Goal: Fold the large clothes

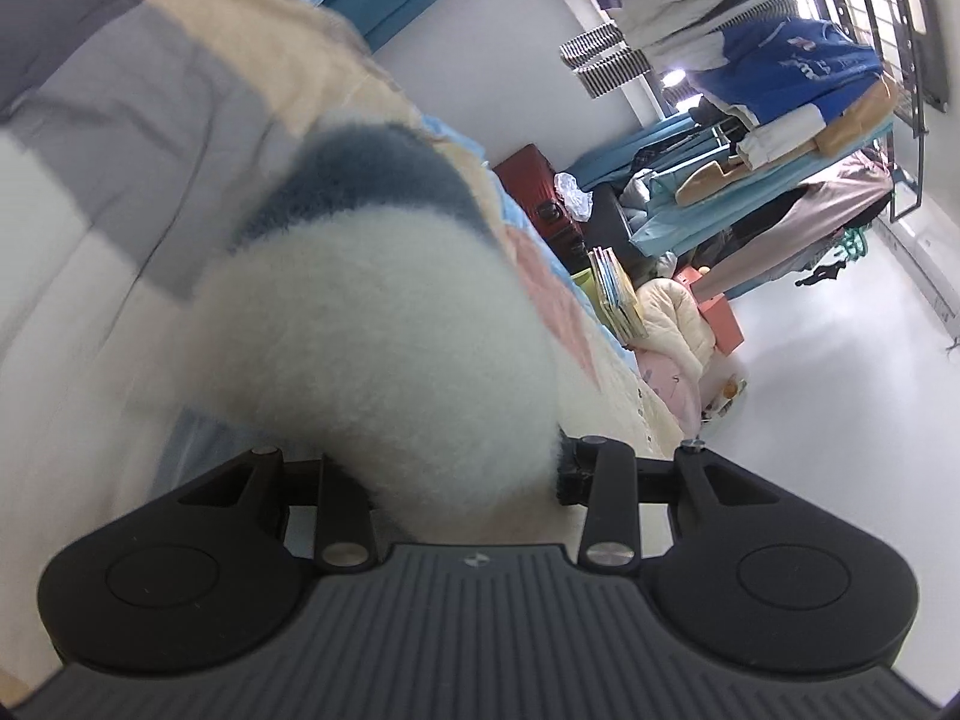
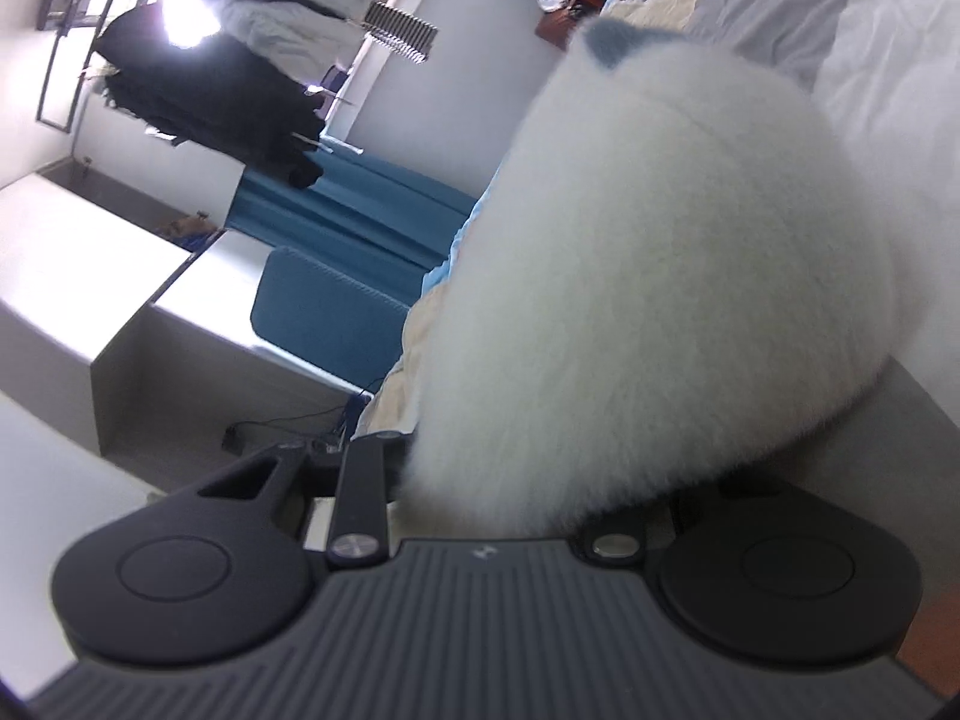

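A fluffy white garment [image 1: 372, 324] with a blue-grey patch fills the middle of the left wrist view. It bulges out from between the jaws of my left gripper [image 1: 462, 468], which is shut on it; the fleece hides the fingertips. In the right wrist view the same white fleece [image 2: 660, 270] swells out of my right gripper [image 2: 540, 480], also shut on it, with the right finger covered. Both bunches hang just over the patchwork quilt [image 1: 150, 90] of the bed [image 2: 750, 0].
A rack of hanging clothes [image 1: 750, 60], a red suitcase [image 1: 534, 180], books [image 1: 612, 288] and bundled bedding stand beside the bed on a pale floor [image 1: 840, 390]. On the other side are white desks [image 2: 90, 276], a blue chair [image 2: 324, 312] and dark hanging clothes [image 2: 210, 96].
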`<state>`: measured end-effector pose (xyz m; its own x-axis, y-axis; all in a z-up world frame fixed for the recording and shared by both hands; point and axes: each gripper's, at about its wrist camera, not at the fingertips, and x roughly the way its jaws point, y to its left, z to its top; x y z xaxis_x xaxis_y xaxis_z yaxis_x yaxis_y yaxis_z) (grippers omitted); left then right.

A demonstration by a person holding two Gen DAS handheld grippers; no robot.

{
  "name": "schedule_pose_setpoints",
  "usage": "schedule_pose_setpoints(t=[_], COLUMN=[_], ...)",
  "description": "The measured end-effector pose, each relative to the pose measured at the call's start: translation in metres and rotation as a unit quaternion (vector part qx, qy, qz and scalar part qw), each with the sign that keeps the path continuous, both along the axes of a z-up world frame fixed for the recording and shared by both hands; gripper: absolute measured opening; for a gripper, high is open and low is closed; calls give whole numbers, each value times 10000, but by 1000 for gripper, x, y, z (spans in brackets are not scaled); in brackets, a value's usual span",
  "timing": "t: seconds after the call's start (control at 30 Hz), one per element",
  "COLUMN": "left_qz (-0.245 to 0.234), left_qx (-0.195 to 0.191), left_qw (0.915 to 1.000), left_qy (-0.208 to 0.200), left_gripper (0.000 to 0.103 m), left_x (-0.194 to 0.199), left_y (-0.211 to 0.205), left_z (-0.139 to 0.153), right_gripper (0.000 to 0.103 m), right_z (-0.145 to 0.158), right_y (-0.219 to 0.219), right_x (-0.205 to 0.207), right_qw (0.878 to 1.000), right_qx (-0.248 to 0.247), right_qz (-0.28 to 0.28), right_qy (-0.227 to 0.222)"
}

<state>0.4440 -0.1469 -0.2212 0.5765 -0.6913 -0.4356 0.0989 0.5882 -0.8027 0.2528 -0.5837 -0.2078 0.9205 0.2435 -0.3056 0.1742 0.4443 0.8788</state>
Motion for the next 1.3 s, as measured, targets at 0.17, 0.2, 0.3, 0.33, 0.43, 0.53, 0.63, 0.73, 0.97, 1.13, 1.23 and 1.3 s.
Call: schedule_pose_setpoints(t=[0.17,0.2,0.3,0.33,0.43,0.53,0.63,0.73,0.97,1.13,1.23,1.3], left_qz=[20,22,10,6,7,11,20,-3,-11,-106,-147,-127], left_qx=[-50,-54,-23,-11,57,180,375,969,2160,2544,2732,2859], left_qw=[10000,10000,9999,9998,9994,9991,9986,9951,9743,9570,9448,9352], left_qy=[-1,17,136,201,338,394,360,210,-637,-1390,-1801,-2086], left_gripper=[44,44,48,49,52,57,62,62,62,62,63,64], left_x=[-8,-8,-6,-7,-8,-15,-30,-52,-92,-135,-164,-187], left_y=[7,8,10,13,15,18,26,33,34,28,25,25], left_z=[-13,-14,-15,-15,-11,-3,8,28,110,178,215,233], right_gripper=[39,40,50,56,64,66,66,66,66,66,66,66], right_z=[-15,-16,-13,-11,-10,-8,1,14,78,144,181,202], right_y=[3,4,9,10,9,6,6,6,10,29,44,58], right_x=[-12,-13,-14,-14,-17,-26,-43,-63,-97,-110,-123,-134], right_qw=[9996,9995,9997,9995,9993,9989,9984,9972,9883,9781,9659,9564], right_qx=[186,182,-72,-164,-171,-100,-271,-550,-1399,-1972,-2410,-2718], right_qz=[-116,-143,-209,-243,-310,-384,-396,-385,-600,-432,-336,-210], right_qy=[-194,-202,-122,-69,92,233,304,326,7,-511,-881,-1047])
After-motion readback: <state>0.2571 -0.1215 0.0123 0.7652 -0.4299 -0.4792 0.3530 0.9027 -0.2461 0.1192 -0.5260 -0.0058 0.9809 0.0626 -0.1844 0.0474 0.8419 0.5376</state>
